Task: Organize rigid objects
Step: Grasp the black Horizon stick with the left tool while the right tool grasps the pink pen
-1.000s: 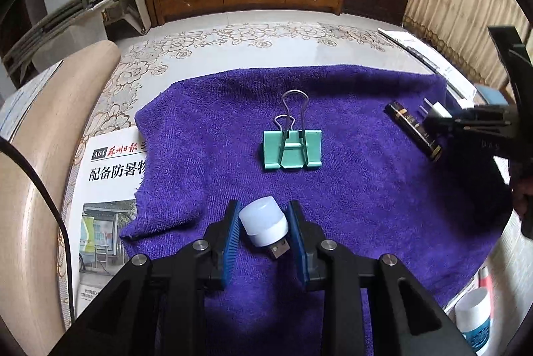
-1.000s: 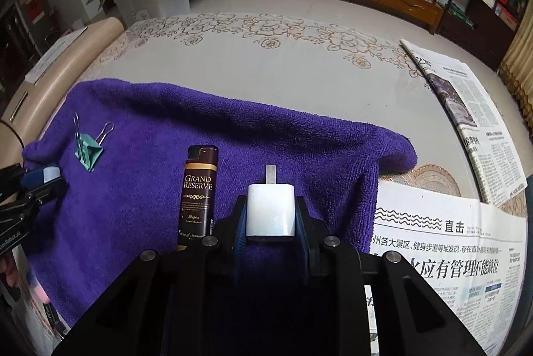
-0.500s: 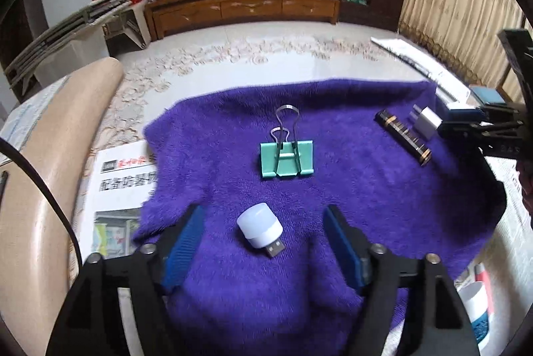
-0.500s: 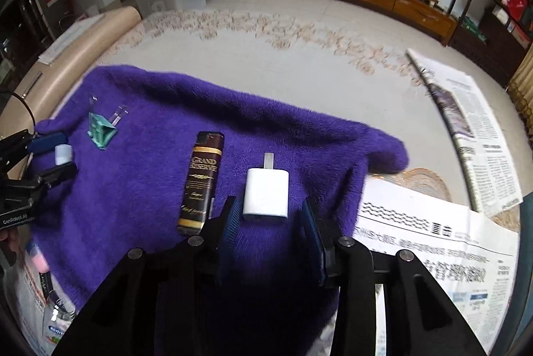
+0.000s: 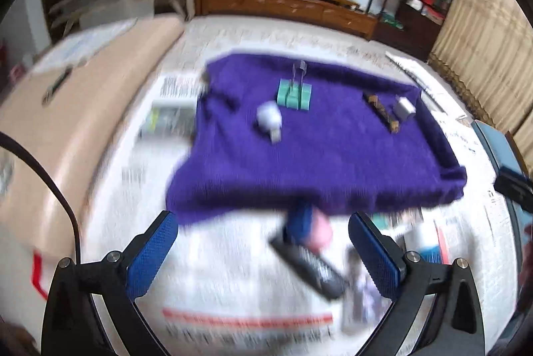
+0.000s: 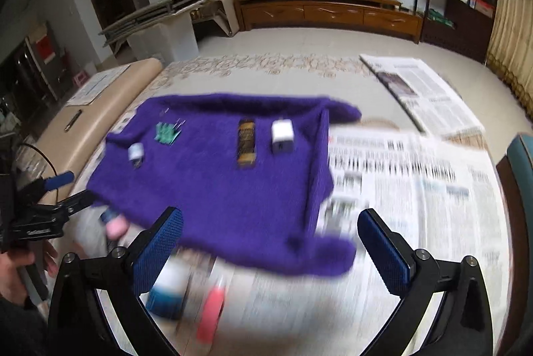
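Comparing with a second ago, you have let go of both items and pulled back: your left gripper (image 5: 263, 242) and right gripper (image 6: 269, 242) now hang released, jaws wide and empty, off the 6 o'clock edge of the purple towel (image 6: 206, 189). On the towel lie the small lamp (image 5: 269, 120) near centre, the green clip (image 5: 294, 94) at its 1 o'clock, and the dark lighter (image 6: 246, 141) just beside the white charger (image 6: 282, 136) at 3 o'clock. Treat these four as placed; blurred items lying on the newspaper (image 6: 416, 189) probably remain.
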The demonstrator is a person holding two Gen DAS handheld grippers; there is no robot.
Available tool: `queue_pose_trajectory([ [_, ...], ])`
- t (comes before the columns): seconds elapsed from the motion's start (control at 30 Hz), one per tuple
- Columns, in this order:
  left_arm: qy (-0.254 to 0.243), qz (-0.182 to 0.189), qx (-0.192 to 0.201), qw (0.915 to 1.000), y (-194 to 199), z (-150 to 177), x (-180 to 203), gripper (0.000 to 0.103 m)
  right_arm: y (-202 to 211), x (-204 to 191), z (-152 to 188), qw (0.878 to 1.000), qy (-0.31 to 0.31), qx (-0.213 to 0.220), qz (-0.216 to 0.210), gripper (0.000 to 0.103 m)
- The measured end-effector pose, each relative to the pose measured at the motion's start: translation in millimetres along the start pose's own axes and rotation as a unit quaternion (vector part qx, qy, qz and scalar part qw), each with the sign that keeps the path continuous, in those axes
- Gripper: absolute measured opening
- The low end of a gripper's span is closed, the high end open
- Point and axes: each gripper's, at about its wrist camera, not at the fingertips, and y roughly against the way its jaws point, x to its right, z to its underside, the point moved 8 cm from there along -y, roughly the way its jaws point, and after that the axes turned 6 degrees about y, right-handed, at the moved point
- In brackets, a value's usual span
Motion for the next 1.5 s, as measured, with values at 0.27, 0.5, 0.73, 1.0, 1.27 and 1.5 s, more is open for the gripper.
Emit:
queue_pose_trajectory([
  [0.27,0.01,-0.042,-0.023,0.9988,-30.8,31.8,8.3,0.103,21.7,-0.4,68.1,0.998,-0.052,-0.007,-0.033,0.103],
  [0.5,0.003,-0.071,-0.017,0.9973,-35.5,35.9,9.0,0.103,17.5,12.0,86.3,0.996,-0.079,-0.009,-0.032,0.103],
  [0.73,0.016,-0.098,-0.005,0.9951,-23.8,38.8,-20.3,0.103,16.0,16.5,92.9,0.995,-0.091,-0.013,-0.037,0.103],
  [1.0,-0.009,-0.04,0.019,0.999,-25.5,36.8,3.6,0.074,12.1,-0.4,100.1,0.998,-0.056,-0.026,-0.027,0.103],
  [1.27,-0.021,-0.002,0.027,0.9994,-19.7,34.7,13.5,0.03,-6.4,-18.4,107.5,0.999,-0.012,-0.039,0.006,0.103],
  [1.5,-0.026,0.014,0.025,0.9992,-18.5,35.2,11.0,0.022,-26.9,-25.4,104.4,0.998,0.006,-0.044,0.037,0.103],
])
